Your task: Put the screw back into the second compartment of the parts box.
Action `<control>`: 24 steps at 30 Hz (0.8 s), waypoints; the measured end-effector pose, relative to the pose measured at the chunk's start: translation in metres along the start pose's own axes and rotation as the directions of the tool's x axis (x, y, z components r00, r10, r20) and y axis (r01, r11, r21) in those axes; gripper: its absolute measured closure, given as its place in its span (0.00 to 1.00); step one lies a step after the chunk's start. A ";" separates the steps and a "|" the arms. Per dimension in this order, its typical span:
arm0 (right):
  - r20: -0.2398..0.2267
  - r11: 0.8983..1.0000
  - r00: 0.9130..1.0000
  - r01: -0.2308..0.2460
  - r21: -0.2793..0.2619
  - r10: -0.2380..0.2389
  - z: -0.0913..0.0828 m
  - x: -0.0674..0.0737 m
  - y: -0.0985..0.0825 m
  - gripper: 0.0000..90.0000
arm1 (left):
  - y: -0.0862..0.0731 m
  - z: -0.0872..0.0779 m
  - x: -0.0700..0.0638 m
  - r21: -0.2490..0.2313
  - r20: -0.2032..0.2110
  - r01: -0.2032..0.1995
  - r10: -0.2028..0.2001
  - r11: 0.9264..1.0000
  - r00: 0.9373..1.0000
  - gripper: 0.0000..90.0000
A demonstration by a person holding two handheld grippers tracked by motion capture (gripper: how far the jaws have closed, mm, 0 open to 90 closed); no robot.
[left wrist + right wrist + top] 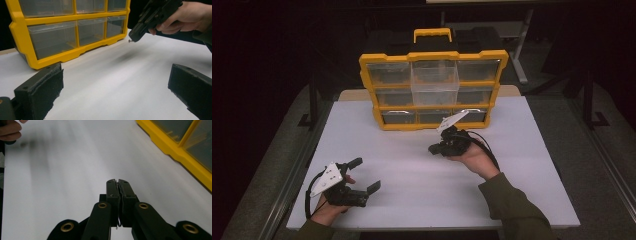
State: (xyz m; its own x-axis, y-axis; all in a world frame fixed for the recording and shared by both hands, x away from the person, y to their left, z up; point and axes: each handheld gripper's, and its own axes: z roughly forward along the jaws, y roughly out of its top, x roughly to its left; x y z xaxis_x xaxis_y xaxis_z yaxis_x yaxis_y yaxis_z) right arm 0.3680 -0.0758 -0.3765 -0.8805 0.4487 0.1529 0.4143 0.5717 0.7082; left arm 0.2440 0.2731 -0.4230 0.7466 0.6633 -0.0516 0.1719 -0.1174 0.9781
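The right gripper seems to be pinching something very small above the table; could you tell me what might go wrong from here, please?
1. The right gripper grips a tiny screw-like part only at its tips, so it could slip out and roll across the white table.
2. The middle drawer juts out of the yellow organiser; a hand could knock it.

We get the high view looking down and forward over the white table (412, 200). Both gripper views sit low, close, sharing the yellow organizer (22, 47).

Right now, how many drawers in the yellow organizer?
9 drawers in the yellow organizer, a three-by-three grid: top row, middle row, bottom row. The top-centre drawer sticks out.
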 end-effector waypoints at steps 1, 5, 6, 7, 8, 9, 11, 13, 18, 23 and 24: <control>0.005 1.000 1.000 0.007 -0.003 -0.007 -0.003 -0.001 0.000 0.97 | 0.000 0.000 0.000 0.002 0.000 -0.001 0.001 1.000 1.000 0.00; 0.009 1.000 1.000 0.008 -0.015 -0.008 -0.013 -0.002 0.001 0.97 | 0.000 0.000 0.000 0.002 0.001 -0.002 0.002 1.000 1.000 0.00; 0.008 1.000 1.000 0.004 -0.018 -0.004 -0.015 -0.001 0.001 0.97 | 0.000 0.000 0.000 0.003 0.001 -0.002 0.002 1.000 1.000 0.00; 0.011 1.000 1.000 0.007 -0.019 -0.007 -0.017 -0.002 0.002 0.97 | 0.000 0.000 0.000 0.002 0.001 -0.001 0.001 1.000 1.000 0.00; 0.010 1.000 1.000 0.002 -0.024 -0.001 -0.020 -0.002 0.002 0.97 | 0.000 0.000 0.000 0.003 0.001 0.000 0.000 1.000 1.000 0.00; 0.009 1.000 1.000 0.001 -0.027 -0.001 -0.022 -0.003 0.002 0.97 | 0.000 0.000 0.000 0.002 0.001 0.000 0.000 1.000 1.000 0.00; 0.010 0.999 1.000 0.000 -0.032 0.000 -0.025 -0.004 0.001 0.97 | 0.000 0.000 0.000 0.005 0.001 -0.001 0.001 1.000 1.000 0.00; 0.014 0.999 1.000 0.001 -0.035 -0.001 -0.028 -0.005 0.001 0.97 | 0.000 0.000 0.000 0.005 0.001 -0.001 0.001 1.000 1.000 0.00; 0.019 0.999 1.000 0.002 -0.040 -0.001 -0.036 -0.006 0.002 0.97 | 0.000 0.000 0.000 0.004 0.000 0.001 -0.001 1.000 1.000 0.00; 0.031 0.998 1.000 -0.001 -0.058 0.003 -0.045 -0.008 0.002 0.97 | 0.000 0.000 0.000 0.002 0.000 -0.004 0.004 1.000 1.000 0.00; 0.034 0.998 0.999 -0.002 -0.061 0.004 -0.047 -0.009 0.002 0.97 | 0.000 0.000 0.000 0.001 -0.001 -0.001 0.001 1.000 1.000 0.00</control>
State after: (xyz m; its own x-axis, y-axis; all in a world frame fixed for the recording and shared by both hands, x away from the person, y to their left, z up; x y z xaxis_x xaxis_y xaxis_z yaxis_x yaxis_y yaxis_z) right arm 0.3658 -0.1108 -0.3437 -0.8705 0.4741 0.1321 0.4012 0.5282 0.7484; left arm 0.2437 0.2729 -0.4227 0.7465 0.6635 -0.0502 0.1714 -0.1188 0.9780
